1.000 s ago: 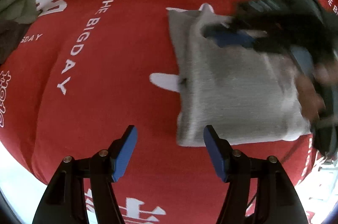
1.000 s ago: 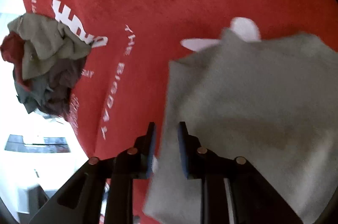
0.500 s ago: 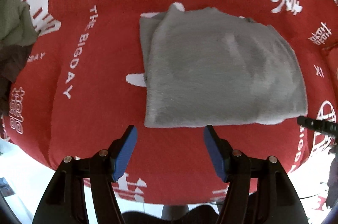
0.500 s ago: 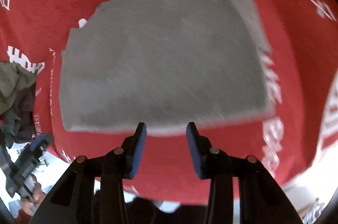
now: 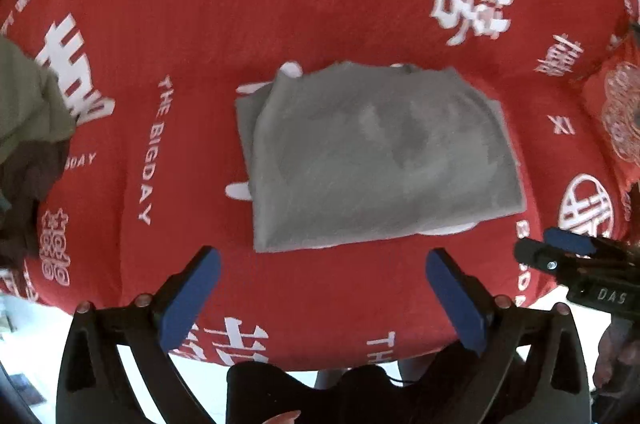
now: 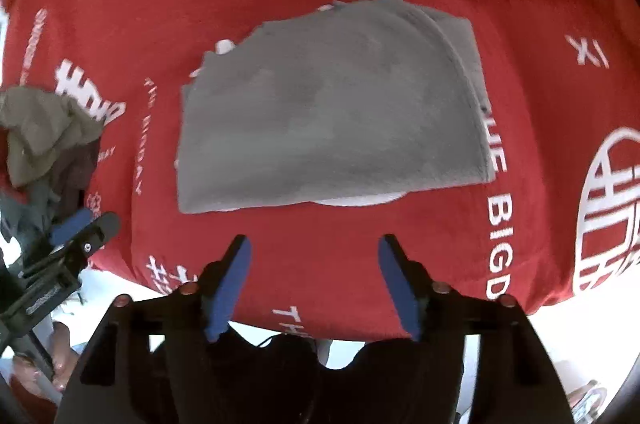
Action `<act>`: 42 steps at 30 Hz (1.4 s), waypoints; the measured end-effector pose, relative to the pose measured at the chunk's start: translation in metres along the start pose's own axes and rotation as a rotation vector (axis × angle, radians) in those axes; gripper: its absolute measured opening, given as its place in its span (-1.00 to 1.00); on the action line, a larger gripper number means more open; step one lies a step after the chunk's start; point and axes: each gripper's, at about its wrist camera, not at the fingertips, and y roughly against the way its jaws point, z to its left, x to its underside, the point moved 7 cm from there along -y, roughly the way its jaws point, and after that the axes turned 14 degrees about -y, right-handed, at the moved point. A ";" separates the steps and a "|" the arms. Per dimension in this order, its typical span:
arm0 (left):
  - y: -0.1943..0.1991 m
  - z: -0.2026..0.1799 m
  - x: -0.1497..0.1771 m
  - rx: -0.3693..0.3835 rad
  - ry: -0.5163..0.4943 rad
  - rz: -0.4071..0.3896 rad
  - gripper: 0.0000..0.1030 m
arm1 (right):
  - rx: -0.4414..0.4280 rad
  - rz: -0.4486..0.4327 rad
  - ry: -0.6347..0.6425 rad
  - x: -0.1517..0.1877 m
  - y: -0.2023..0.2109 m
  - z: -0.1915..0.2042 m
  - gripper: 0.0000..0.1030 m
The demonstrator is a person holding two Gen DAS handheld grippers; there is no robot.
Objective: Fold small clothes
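Grey garment (image 5: 376,155), folded into a rough rectangle, lies flat near the middle of a red cloth (image 5: 200,23) printed with white characters and the words "THE BIG DAY". A sliver of white shows under its near edge, toward five o'clock in both views. Nothing touches it.

In the left wrist view, the left gripper (image 5: 324,300) hangs above the near edge of the cloth at six o'clock, pointing steeply down. Its blue-padded jaws are opening and stand very wide, with only red cloth showing between them. The garment sits just beyond the tips, toward twelve o'clock. The right gripper (image 5: 560,248) pokes in at four o'clock, clear of the garment.

In the right wrist view, the right gripper (image 6: 316,284) is also at six o'clock. Its jaws are opening, parted well, and hold nothing. The garment (image 6: 332,119) fills the centre, apart from the pads. The left gripper (image 6: 84,228) appears at eight o'clock.

A crumpled pile of clothes (image 6: 48,135), olive on top with darker pieces beneath, rests at nine o'clock at the cloth's edge, well apart from the folded garment.
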 end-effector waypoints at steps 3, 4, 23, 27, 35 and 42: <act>0.008 -0.010 -0.003 0.031 -0.032 0.002 1.00 | 0.013 -0.030 0.025 0.003 0.015 0.010 0.57; 0.013 -0.012 -0.005 0.036 -0.036 -0.012 1.00 | 0.017 -0.041 0.028 0.003 0.019 0.011 0.60; 0.115 -0.022 -0.028 0.006 -0.108 -0.255 1.00 | 0.058 -0.238 0.003 0.002 0.097 0.018 0.82; 0.129 -0.026 -0.032 0.060 -0.138 -0.269 1.00 | 0.056 -0.272 -0.014 -0.002 0.109 0.019 0.82; 0.151 -0.043 -0.035 0.116 -0.182 -0.296 1.00 | 0.072 -0.289 -0.017 0.001 0.118 0.027 0.82; 0.169 -0.049 -0.041 0.058 -0.225 -0.351 1.00 | 0.073 -0.280 -0.027 0.005 0.112 0.029 0.82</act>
